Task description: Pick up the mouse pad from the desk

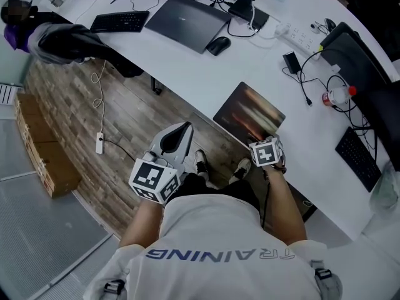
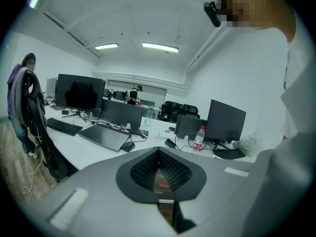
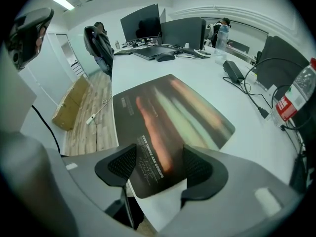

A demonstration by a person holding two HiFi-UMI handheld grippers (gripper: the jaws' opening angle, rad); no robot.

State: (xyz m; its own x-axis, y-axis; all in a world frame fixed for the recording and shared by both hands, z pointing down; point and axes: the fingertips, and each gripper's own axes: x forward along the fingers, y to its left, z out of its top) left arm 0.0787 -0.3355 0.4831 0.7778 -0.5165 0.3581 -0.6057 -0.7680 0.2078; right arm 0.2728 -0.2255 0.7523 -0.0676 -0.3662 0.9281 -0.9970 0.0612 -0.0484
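We hold the right hand-held gripper [image 3: 159,171] with jaws apart around the near corner of the mouse pad [image 3: 173,117], which lies unlifted on the bench [image 3: 140,70], while our left hand-held gripper [image 2: 159,174] hangs closed and empty.

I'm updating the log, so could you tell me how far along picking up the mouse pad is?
Done: the right gripper is at the mouse pad, with its open jaws either side of the near corner. In hand: closing on that corner. Left: the grip and the lift, since the pad lies flat on the desk. The left gripper is shut, away from the desk.
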